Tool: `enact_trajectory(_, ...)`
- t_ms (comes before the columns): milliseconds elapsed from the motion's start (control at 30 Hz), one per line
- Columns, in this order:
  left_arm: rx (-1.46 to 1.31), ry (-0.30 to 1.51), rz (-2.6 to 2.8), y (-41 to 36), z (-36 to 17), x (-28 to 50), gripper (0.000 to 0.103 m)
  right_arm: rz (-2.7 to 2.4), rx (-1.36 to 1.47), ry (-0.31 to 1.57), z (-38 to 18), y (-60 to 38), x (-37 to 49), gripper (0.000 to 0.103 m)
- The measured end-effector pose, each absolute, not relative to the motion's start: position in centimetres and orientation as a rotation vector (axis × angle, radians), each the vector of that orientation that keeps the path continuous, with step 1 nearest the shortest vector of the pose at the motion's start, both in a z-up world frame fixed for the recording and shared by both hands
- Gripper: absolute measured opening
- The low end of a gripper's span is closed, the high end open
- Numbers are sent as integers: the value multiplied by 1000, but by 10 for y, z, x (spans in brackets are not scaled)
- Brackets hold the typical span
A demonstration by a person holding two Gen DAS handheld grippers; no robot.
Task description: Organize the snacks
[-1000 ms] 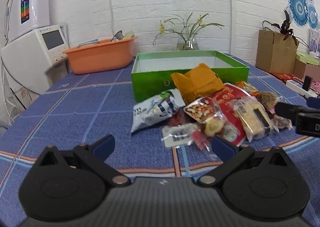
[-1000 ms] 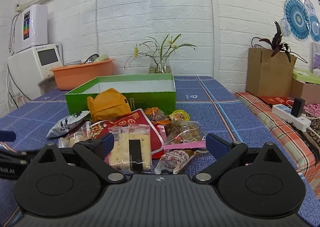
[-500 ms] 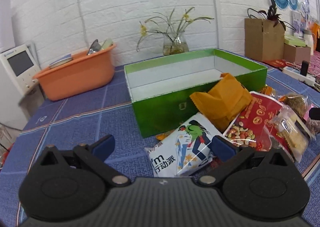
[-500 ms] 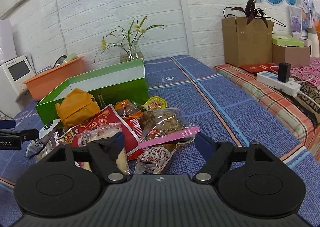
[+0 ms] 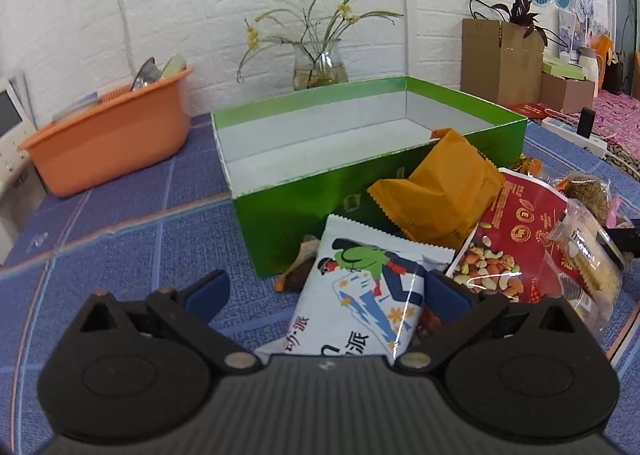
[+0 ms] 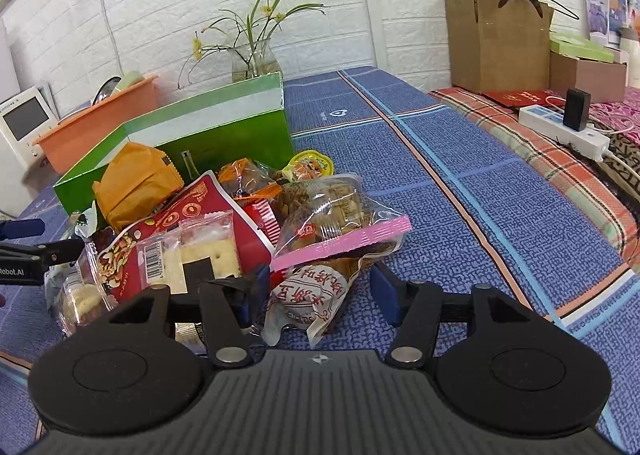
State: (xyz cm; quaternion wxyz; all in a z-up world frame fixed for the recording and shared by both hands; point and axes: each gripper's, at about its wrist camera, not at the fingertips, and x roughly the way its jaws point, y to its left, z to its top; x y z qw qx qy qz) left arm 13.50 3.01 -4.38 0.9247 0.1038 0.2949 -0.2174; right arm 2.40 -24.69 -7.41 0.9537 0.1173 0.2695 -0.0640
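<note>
A pile of snack packets lies in front of an empty green box. My left gripper is open, its fingers astride a white packet with a green cartoon figure. Behind it lie an orange packet and a red nut bag. My right gripper is open around a white packet with red writing, below a clear bag with a pink strip. A cracker packet lies left of it. The left gripper shows in the right wrist view.
An orange tub stands left of the box, a glass vase with flowers behind it. A white appliance is at far left. A brown paper bag, cardboard boxes and a power strip lie to the right.
Both grippers moved forward and down into the snack pile. The left now straddles the white cartoon packet; the right has narrowed somewhat around the white packet with red writing.
</note>
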Motion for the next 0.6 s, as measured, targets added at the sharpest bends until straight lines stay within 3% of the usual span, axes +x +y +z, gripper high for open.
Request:
enact_trajectory(67, 140, 704, -465, 35, -45, 138, 103, -119, 232, 552, -74, -248, 23, 74)
enact_trajectory(467, 90, 731, -502, 30, -50, 137, 102, -94, 238, 535, -75, -251, 20, 75)
enact_trajectory(600, 92, 729, -497, 26, -50, 133, 96, -81, 227, 538, -75, -252, 21, 74)
